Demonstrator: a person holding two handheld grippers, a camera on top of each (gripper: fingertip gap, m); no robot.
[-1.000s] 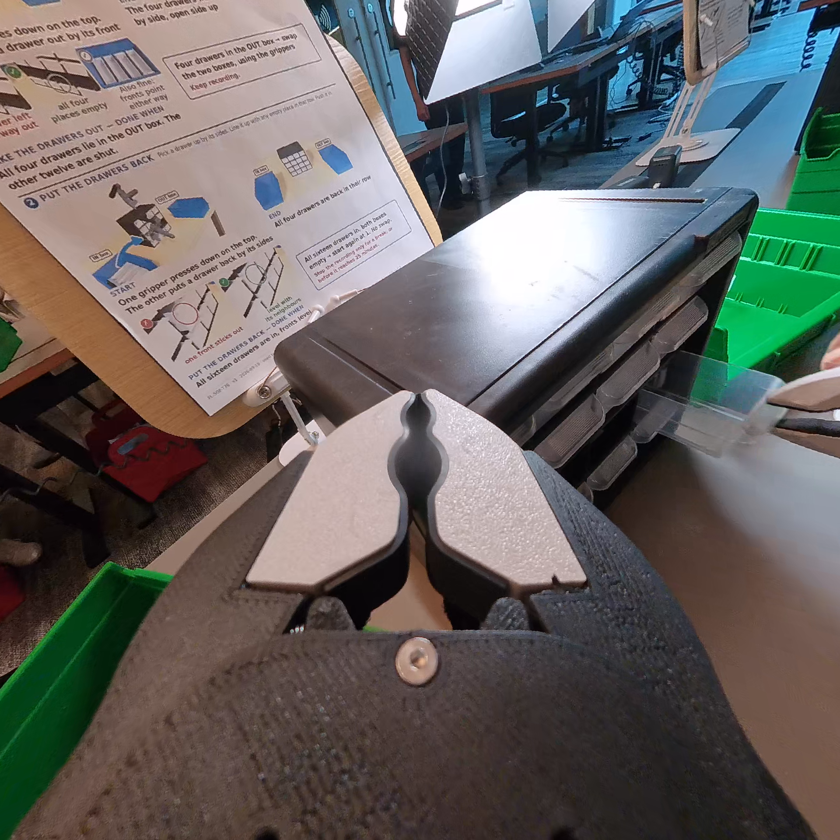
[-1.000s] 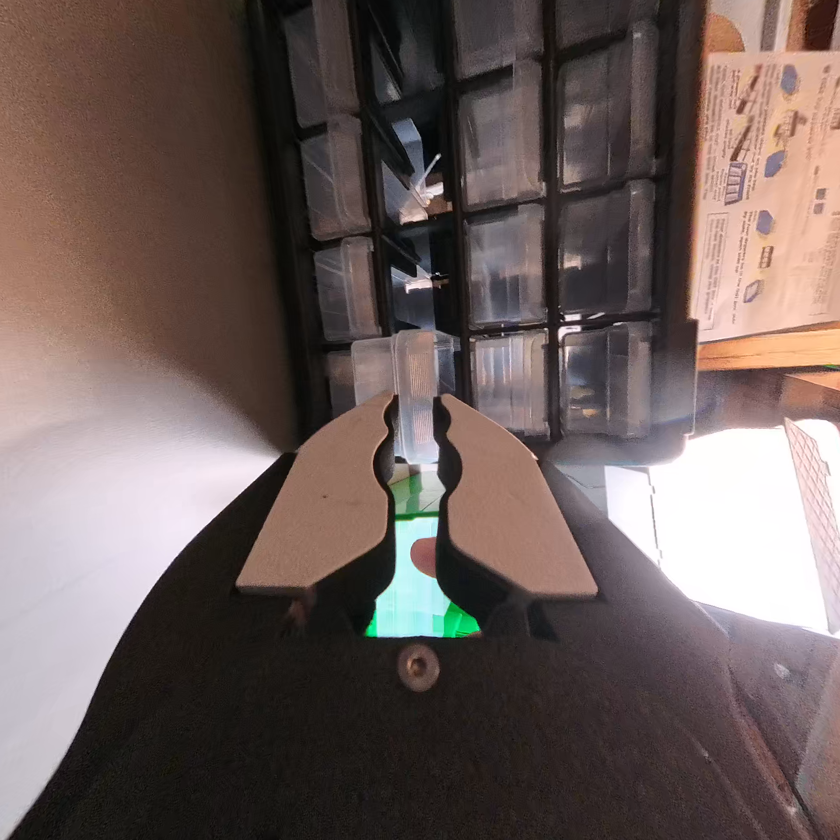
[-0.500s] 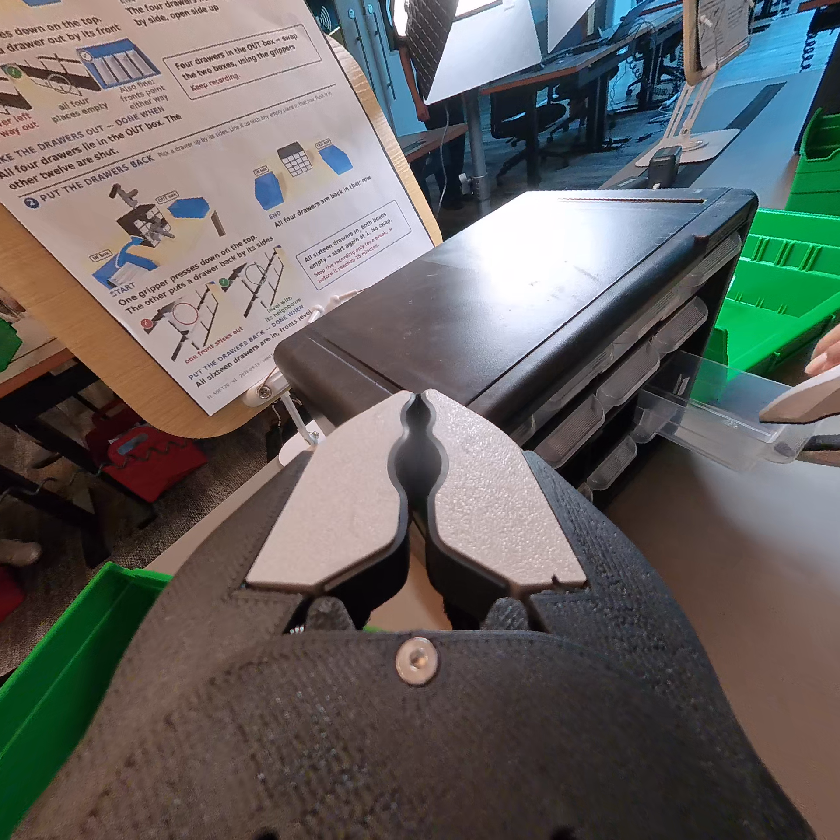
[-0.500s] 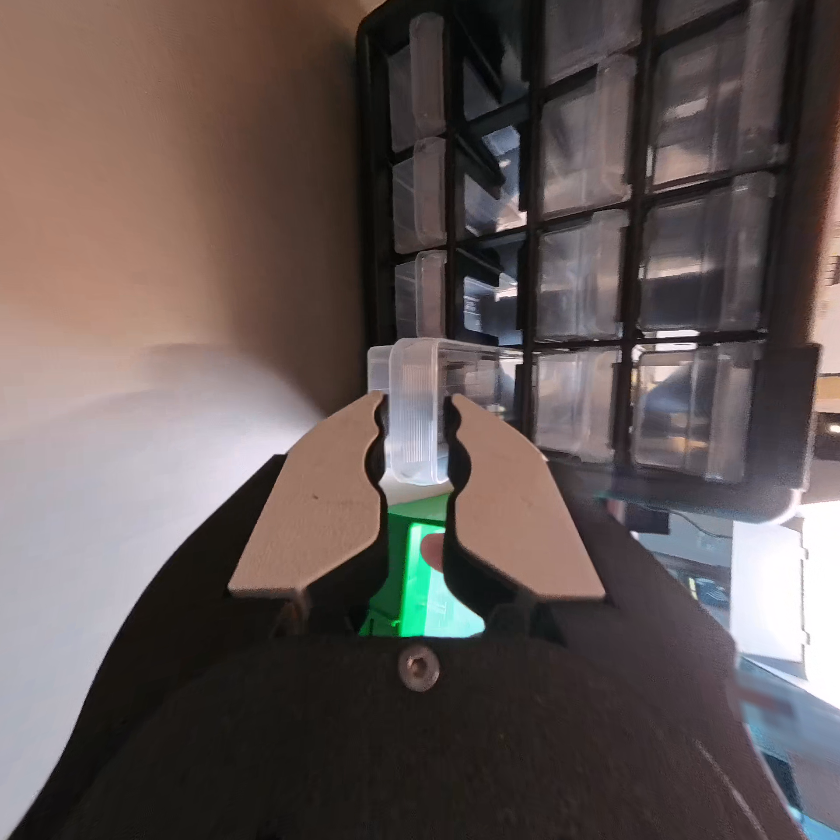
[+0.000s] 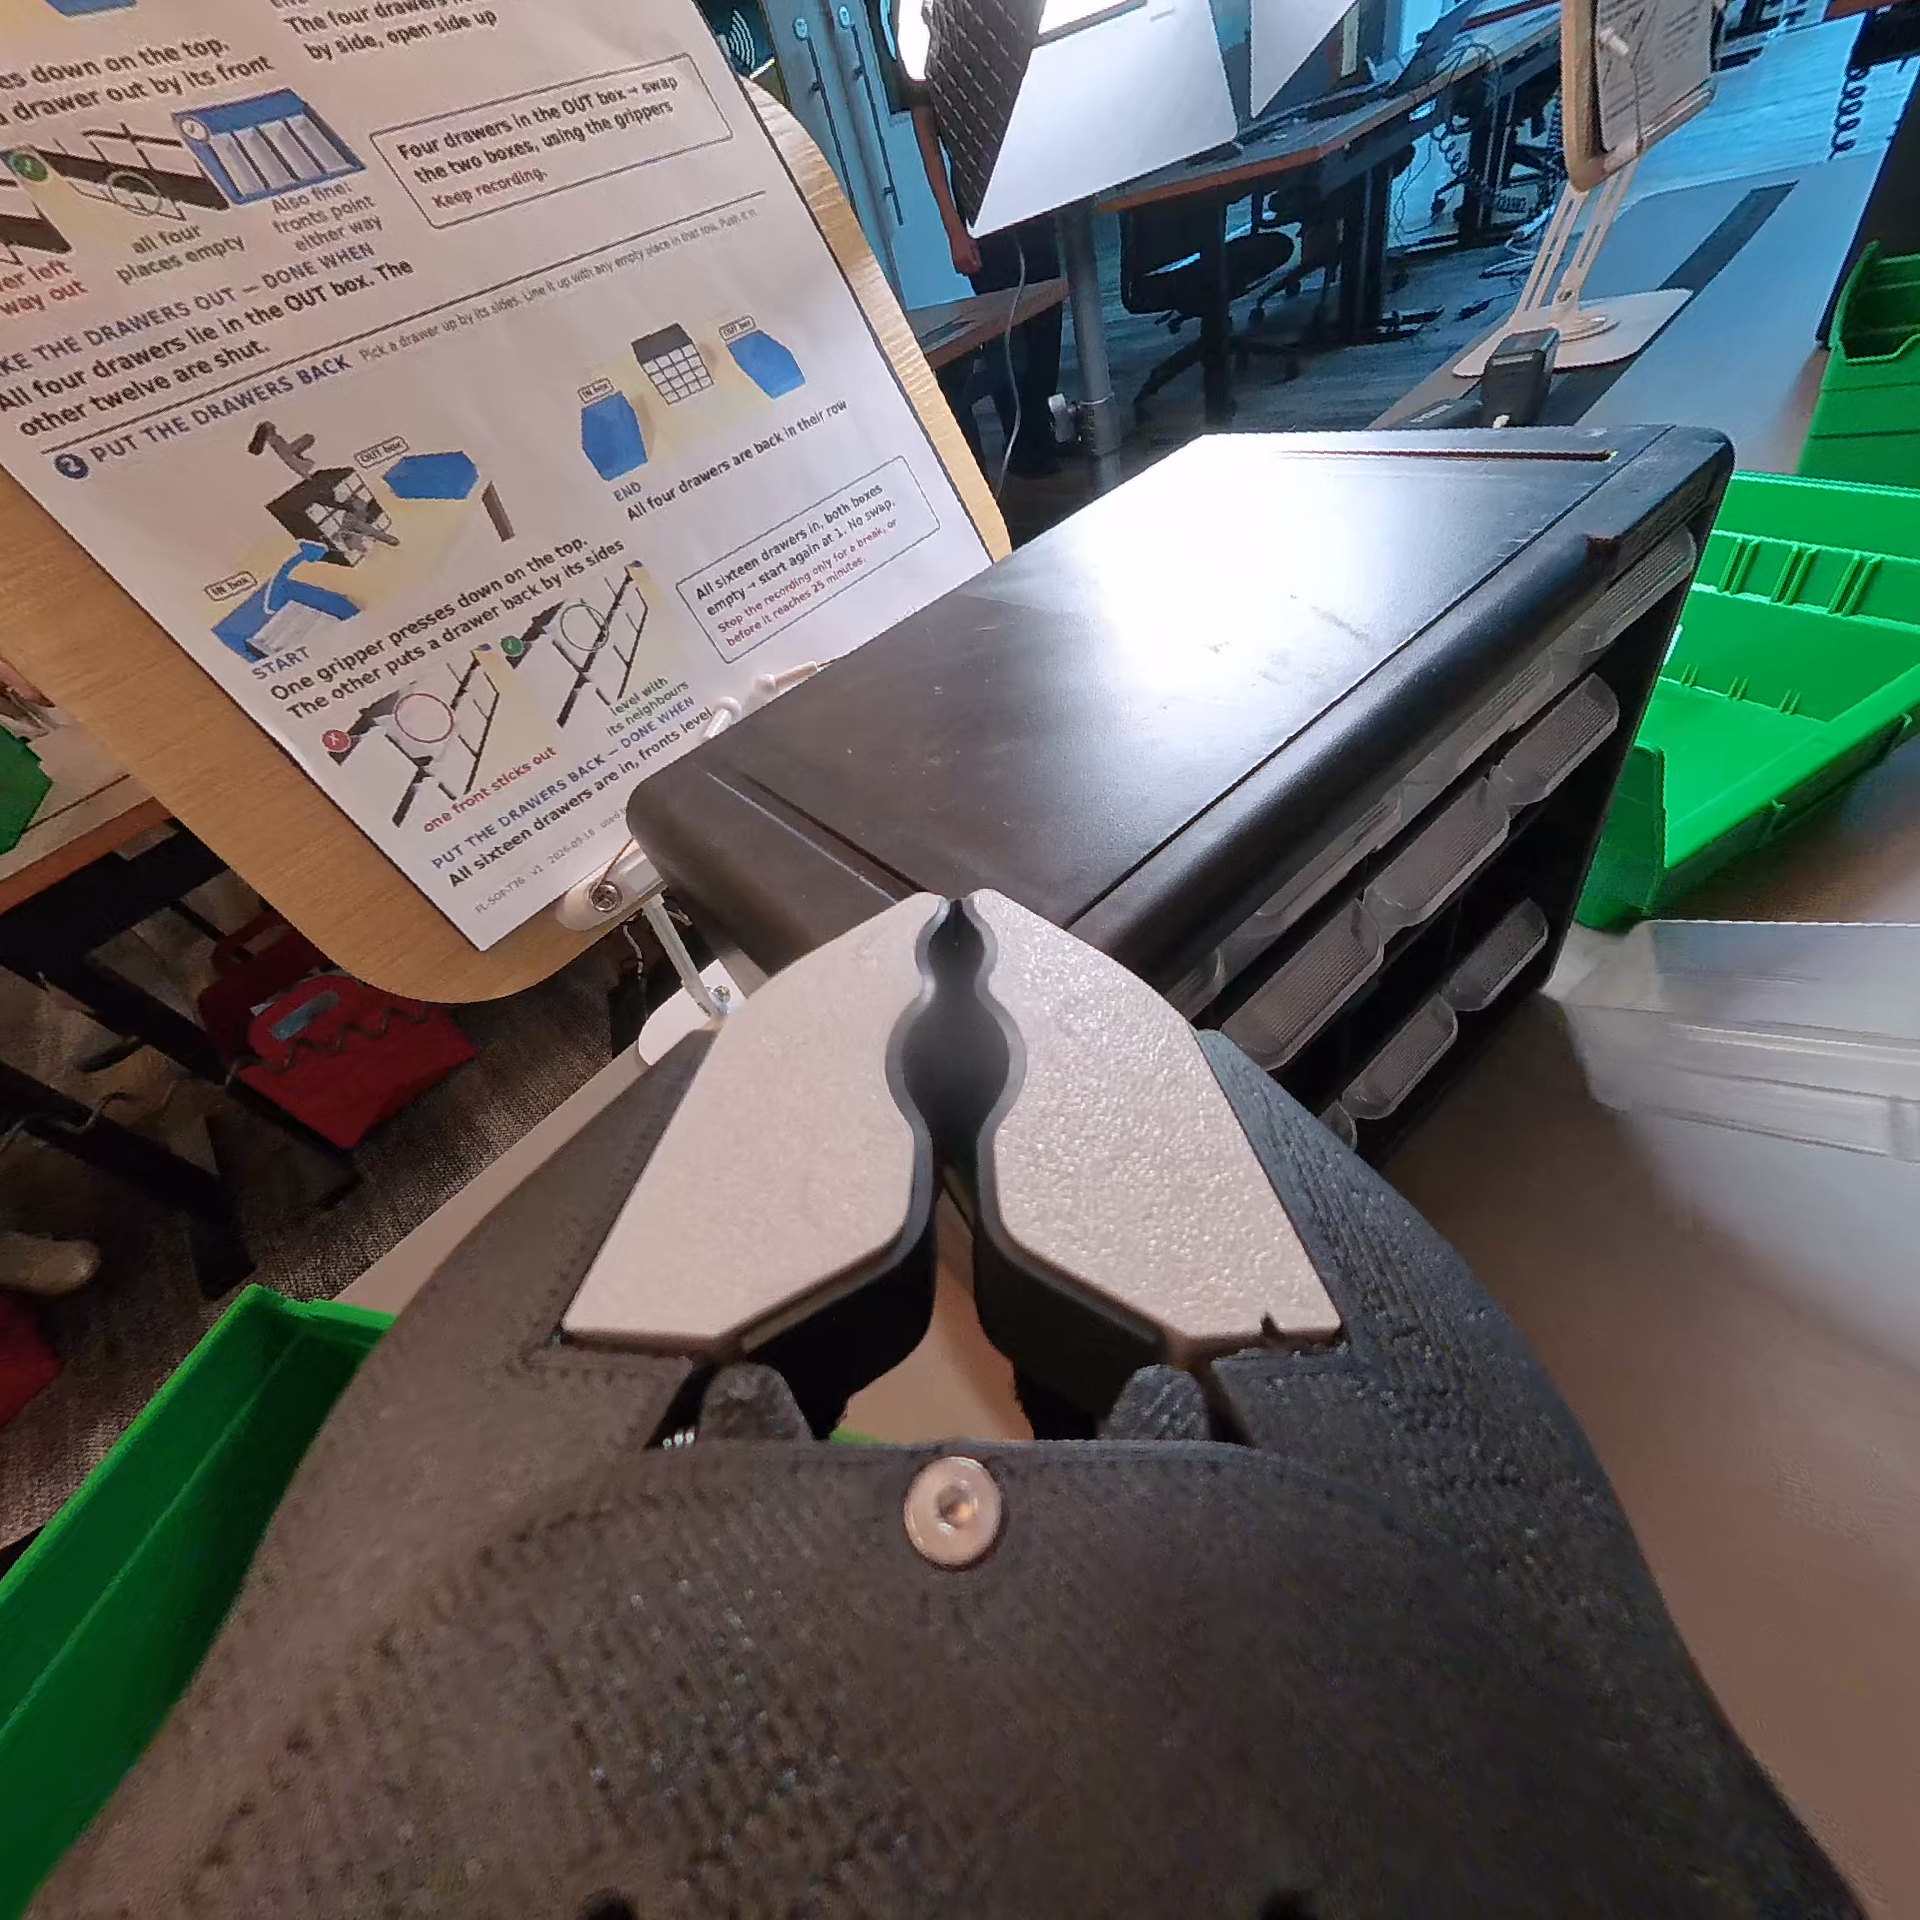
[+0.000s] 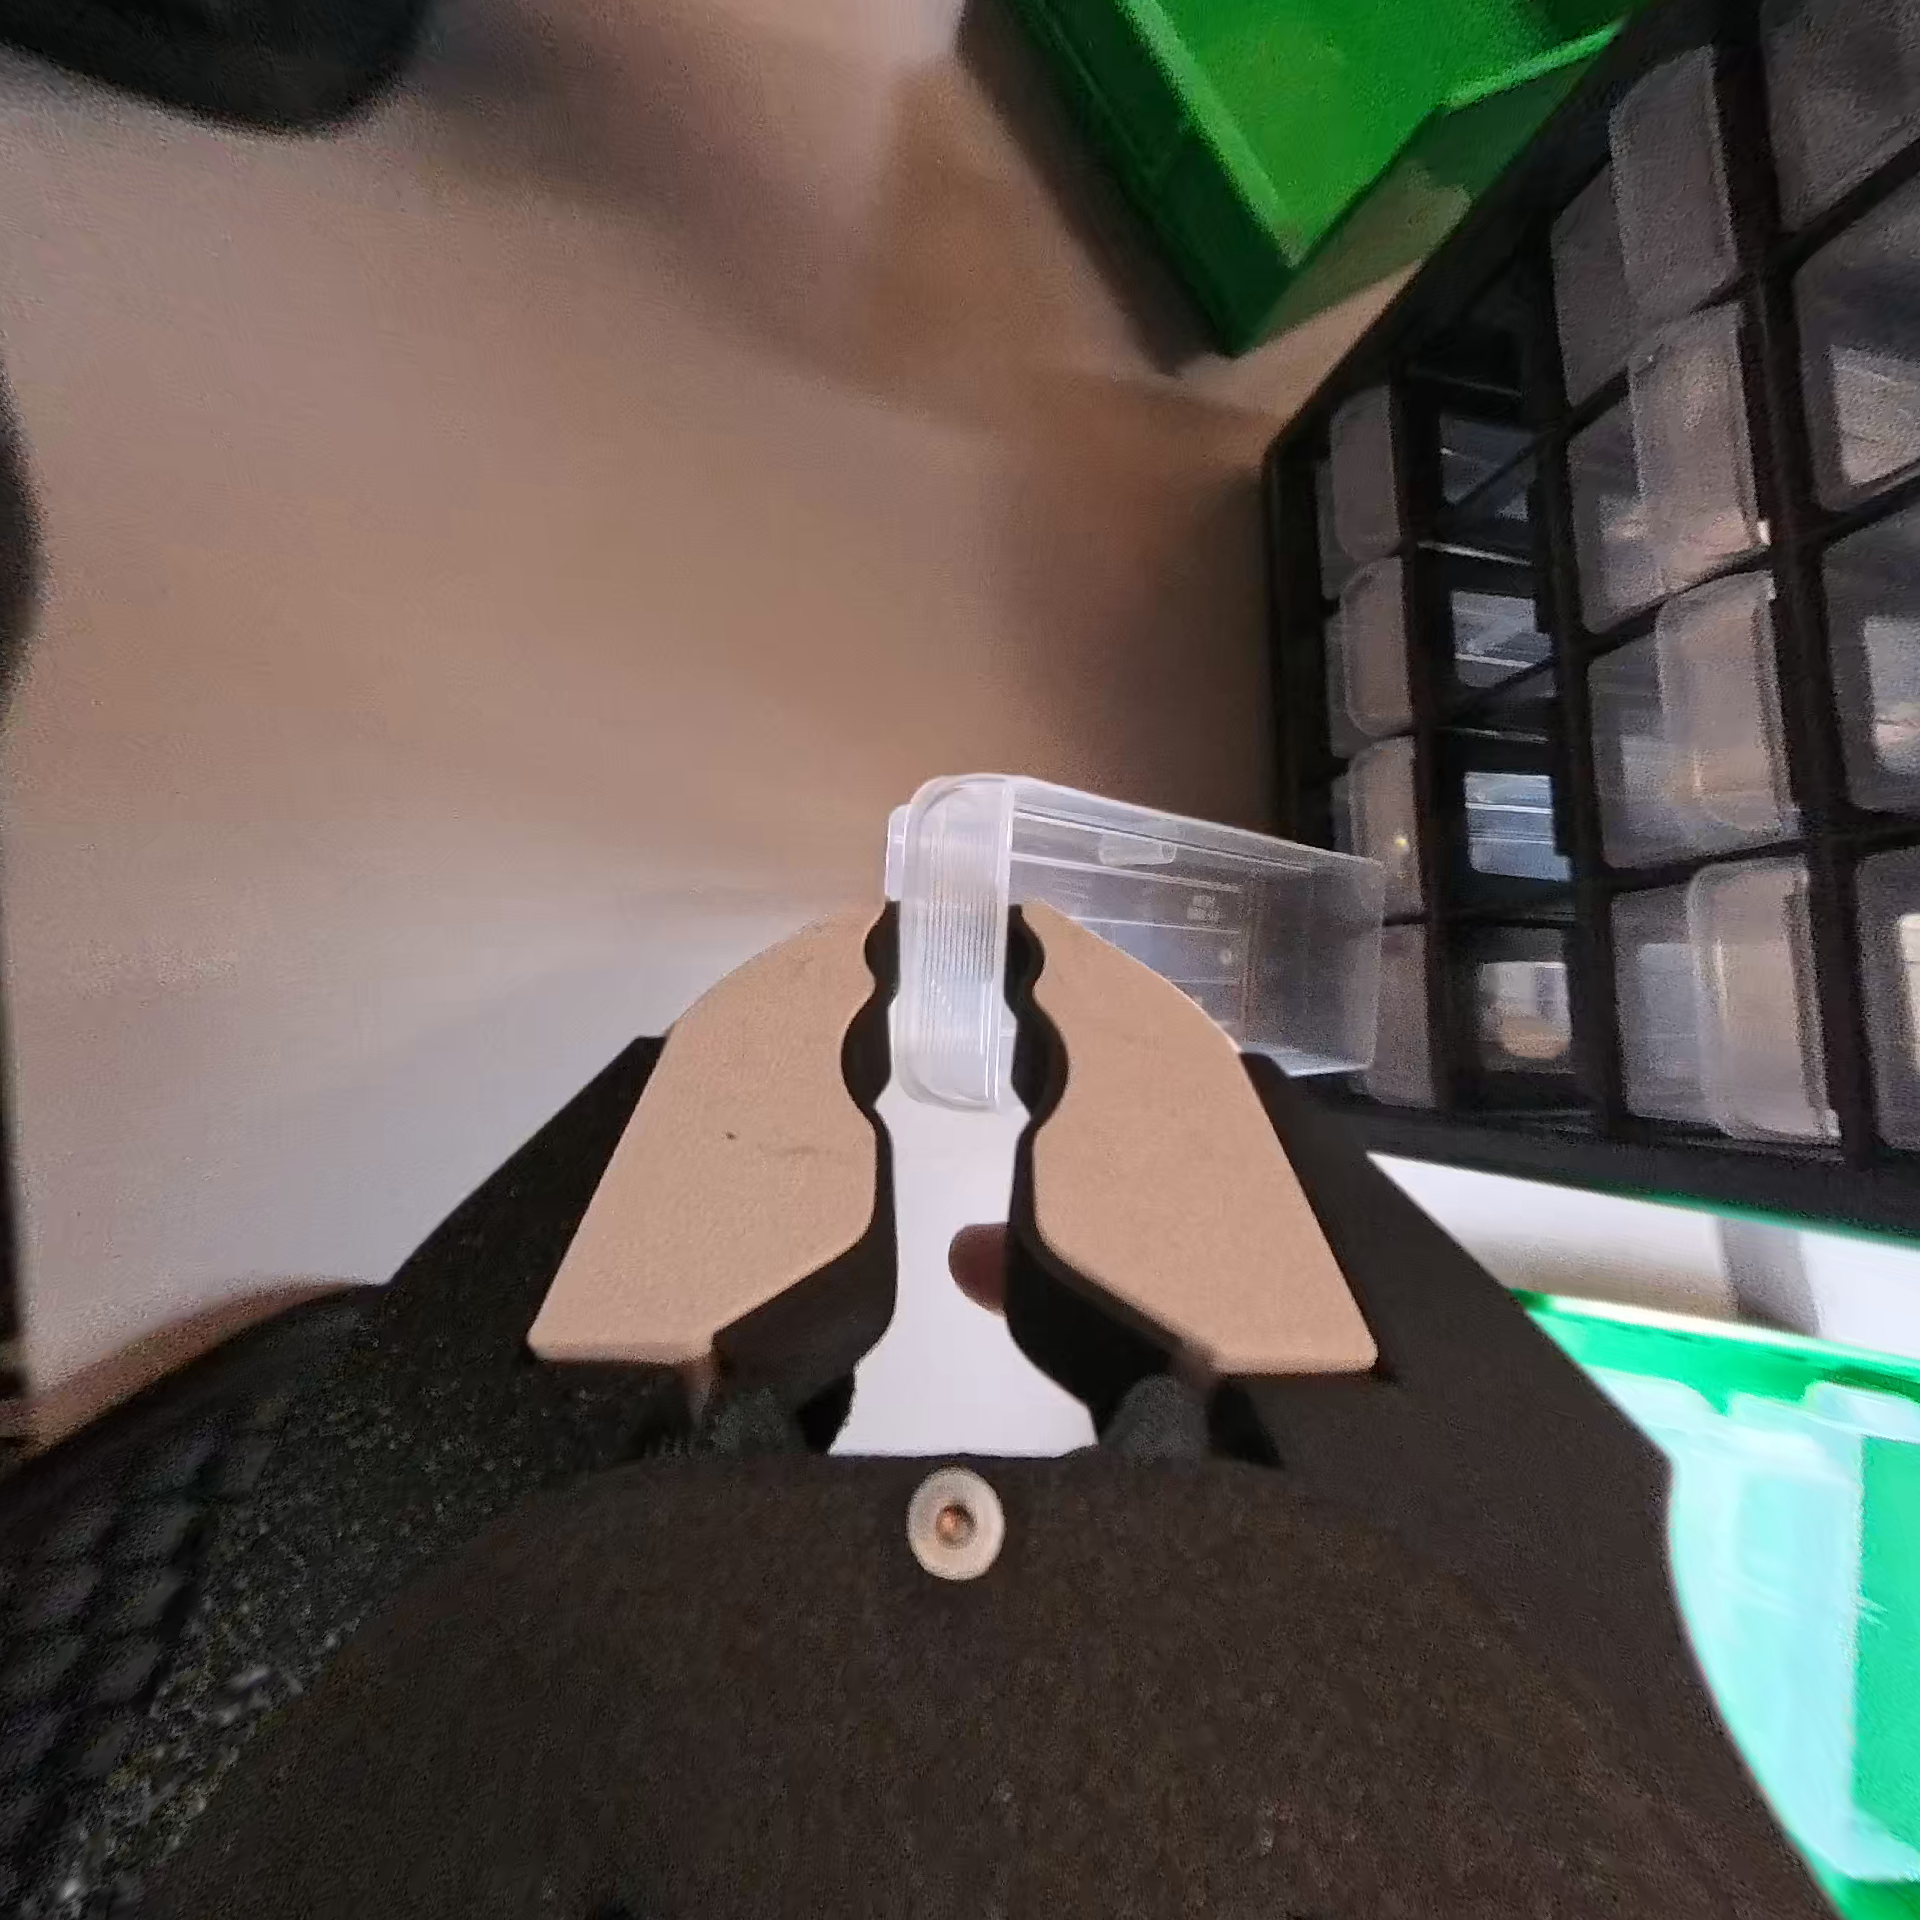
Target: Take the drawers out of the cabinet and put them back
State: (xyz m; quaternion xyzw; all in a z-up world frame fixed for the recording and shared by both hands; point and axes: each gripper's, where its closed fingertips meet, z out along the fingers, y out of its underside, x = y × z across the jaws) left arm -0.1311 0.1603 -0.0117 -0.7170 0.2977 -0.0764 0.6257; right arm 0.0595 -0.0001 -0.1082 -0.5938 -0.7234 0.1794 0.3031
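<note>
The black drawer cabinet [image 5: 1195, 675] stands on the table with clear drawers in its front. My left gripper [image 5: 954, 920] is shut and empty, its tips at the cabinet's near top corner. In the right wrist view my right gripper [image 6: 948, 935] is shut on the front tab of a clear plastic drawer [image 6: 1164, 925], held free of the cabinet [image 6: 1621, 665]. One row of the cabinet's slots [image 6: 1496, 665] stands empty. The drawer shows as a blurred clear streak in the left wrist view [image 5: 1766, 1029].
A green bin [image 5: 1787, 686] lies beyond the cabinet and another green bin [image 5: 114, 1538] at my lower left. An instruction poster on a wooden board [image 5: 416, 416] stands left of the cabinet. The green bin also shows in the right wrist view [image 6: 1299, 135].
My right gripper has pulled the clear drawer fully out of its slot and swung it away from the cabinet. The left gripper has not moved.
</note>
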